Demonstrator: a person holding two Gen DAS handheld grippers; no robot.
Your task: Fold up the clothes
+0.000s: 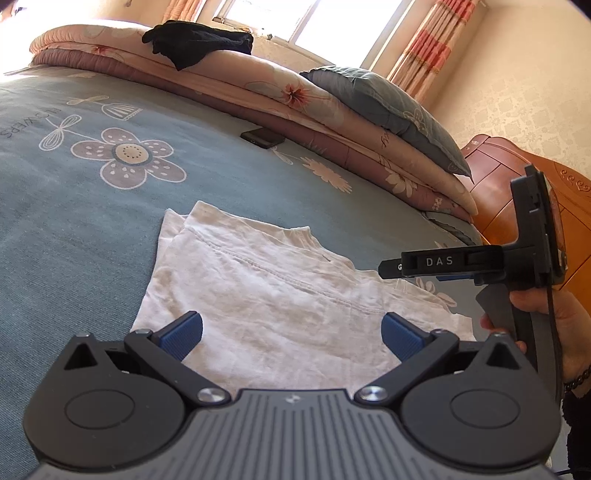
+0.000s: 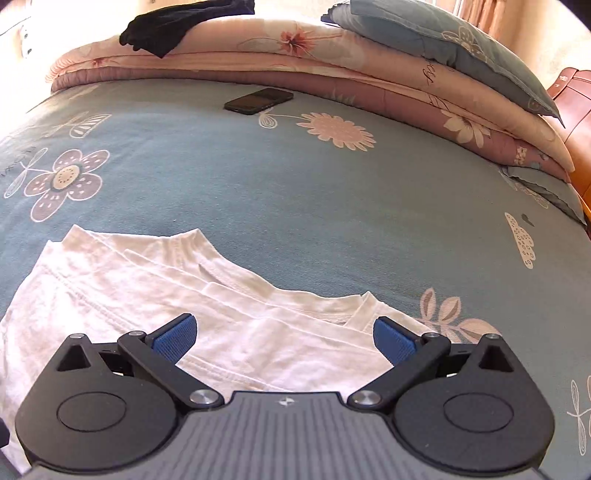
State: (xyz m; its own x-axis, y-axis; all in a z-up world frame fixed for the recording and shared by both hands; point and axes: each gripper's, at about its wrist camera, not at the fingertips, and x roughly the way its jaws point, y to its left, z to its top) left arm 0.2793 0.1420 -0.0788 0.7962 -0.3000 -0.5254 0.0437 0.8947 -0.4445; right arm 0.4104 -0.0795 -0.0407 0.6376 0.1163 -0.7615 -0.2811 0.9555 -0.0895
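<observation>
A white T-shirt (image 1: 266,291) lies folded flat on the blue flowered bed sheet (image 1: 74,221); in the right wrist view the white T-shirt (image 2: 147,295) shows its collar and stacked layers. My left gripper (image 1: 291,334) hangs open just above the shirt's near edge, blue pads apart, nothing between them. My right gripper (image 2: 284,338) is open too, over the shirt's right part near the collar. The left wrist view also catches the right gripper's body (image 1: 480,264) in a hand (image 1: 546,314) at the shirt's right end.
A black phone (image 2: 258,100) lies on the sheet beyond the shirt. Folded pink quilts (image 2: 295,62) run along the far side, with a black garment (image 2: 166,29) and a grey-blue pillow (image 2: 461,48) on them. A wooden headboard (image 1: 517,177) stands at the right.
</observation>
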